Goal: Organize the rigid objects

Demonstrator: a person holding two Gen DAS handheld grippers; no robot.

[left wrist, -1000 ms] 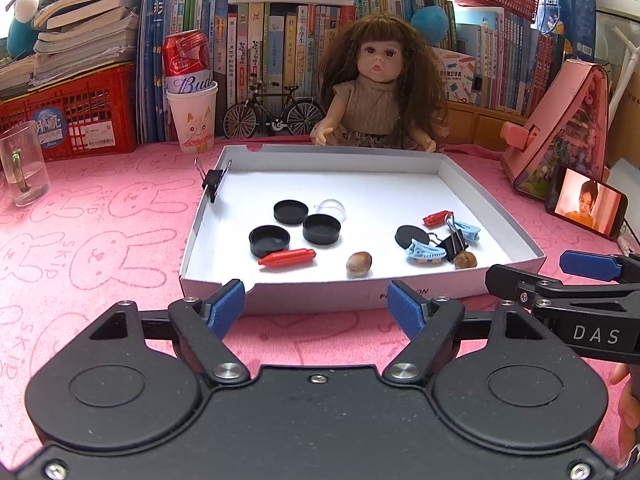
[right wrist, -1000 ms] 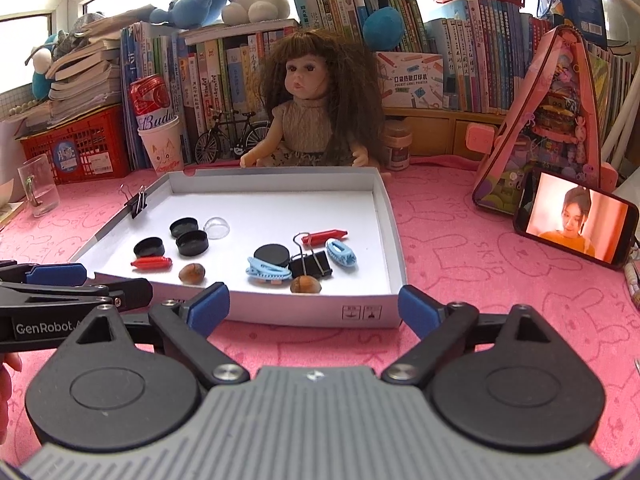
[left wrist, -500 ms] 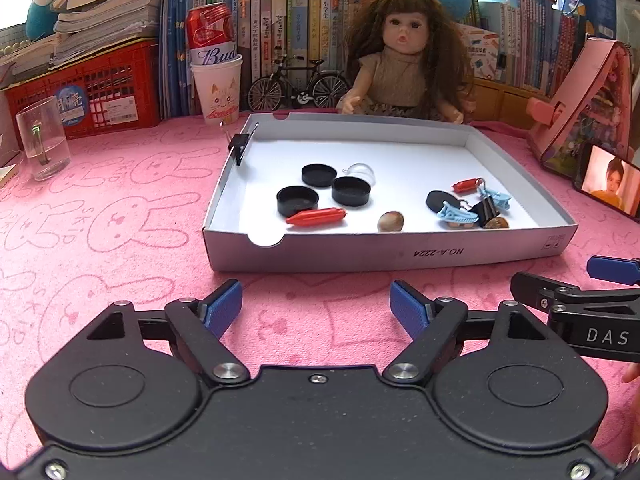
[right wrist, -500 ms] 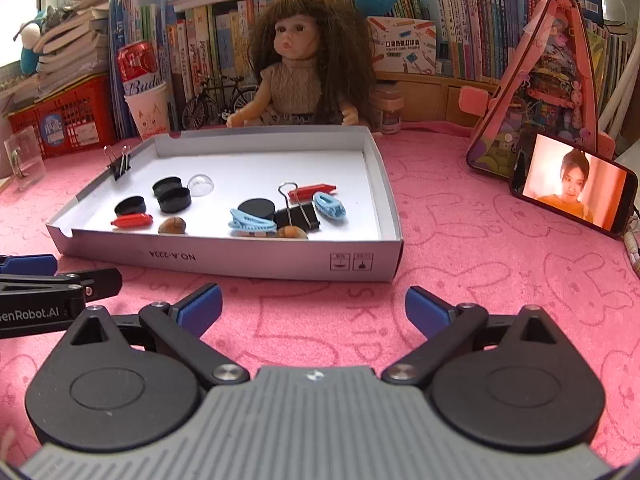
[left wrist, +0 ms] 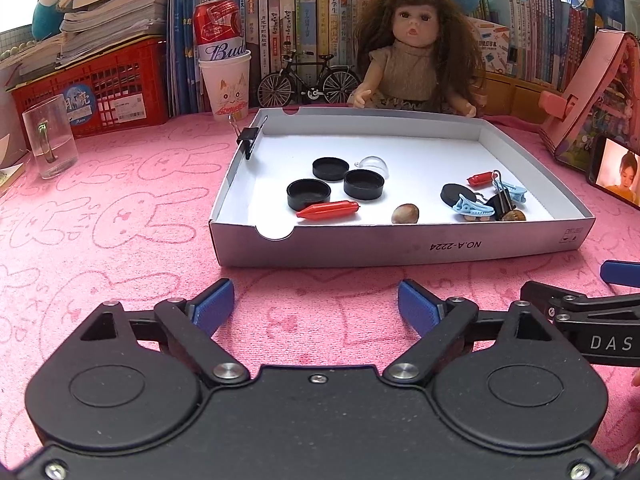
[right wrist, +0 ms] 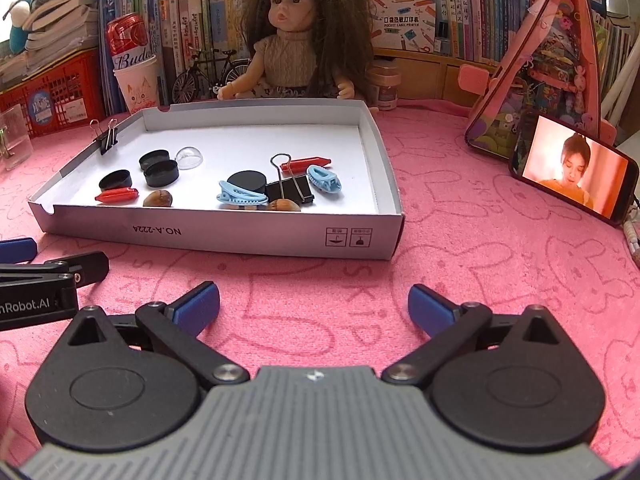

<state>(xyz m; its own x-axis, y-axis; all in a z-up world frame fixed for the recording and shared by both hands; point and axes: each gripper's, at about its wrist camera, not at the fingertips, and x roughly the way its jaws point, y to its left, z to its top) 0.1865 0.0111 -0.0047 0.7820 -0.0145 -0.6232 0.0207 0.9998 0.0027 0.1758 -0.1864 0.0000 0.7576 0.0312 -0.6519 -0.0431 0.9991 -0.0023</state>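
A shallow white cardboard box lid (left wrist: 400, 246) lies on the table's pink rabbit-print cloth (left wrist: 120, 220), holding the small rigid objects: three black caps (left wrist: 309, 193), a clear dome (left wrist: 374, 165), two red crayon-like pieces (left wrist: 328, 211), two nuts (left wrist: 405, 213), two light blue hair clips (left wrist: 472, 207) and a black binder clip (left wrist: 502, 200). A second binder clip (left wrist: 248, 138) grips the lid's left wall. Left hand-held gripper (left wrist: 316, 308) and right hand-held gripper (right wrist: 314, 310) hover just short of the lid's near wall, jaws having just been opening, wide apart with nothing between them. Behind the lid sit a doll (left wrist: 412, 52), a model bicycle (left wrist: 308, 80), a paper cup (left wrist: 226, 84) carrying a red can (left wrist: 218, 28), a red basket (left wrist: 100, 88) and rows of books (left wrist: 300, 12). The left view alone shows the whole drinking glass (left wrist: 50, 136); the right view alone shows the whole phone (right wrist: 572, 170) leaning on a pink triangular case (right wrist: 548, 68), and a small jar (right wrist: 384, 86) beside the doll
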